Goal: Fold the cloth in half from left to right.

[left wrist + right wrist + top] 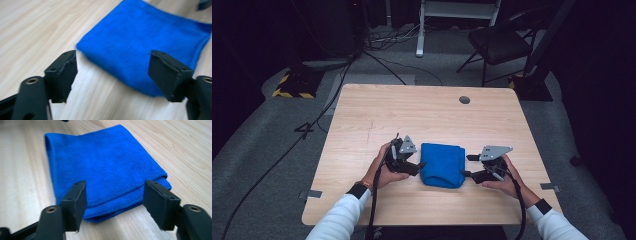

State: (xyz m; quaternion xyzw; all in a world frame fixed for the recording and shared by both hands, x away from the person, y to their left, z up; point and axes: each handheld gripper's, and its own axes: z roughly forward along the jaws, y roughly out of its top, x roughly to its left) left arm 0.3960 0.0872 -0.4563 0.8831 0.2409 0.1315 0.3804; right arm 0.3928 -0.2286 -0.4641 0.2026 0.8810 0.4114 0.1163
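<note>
A folded blue cloth (442, 165) lies flat on the wooden table (377, 115), near the front middle. My left gripper (418, 166) sits at the cloth's left edge, open, with nothing between its jaws. In the left gripper view the cloth (147, 45) lies just beyond the open gripper (112, 72). My right gripper (467, 165) is at the cloth's right edge, also open. The right gripper view shows the cloth's layered edge (105, 167) right ahead of the open gripper (115, 202).
A round cable hole (464, 100) sits near the table's far edge. Beyond the table stand a dark chair (499, 42) and a white frame leg (420, 27). Cables (287, 150) run across the grey floor at left.
</note>
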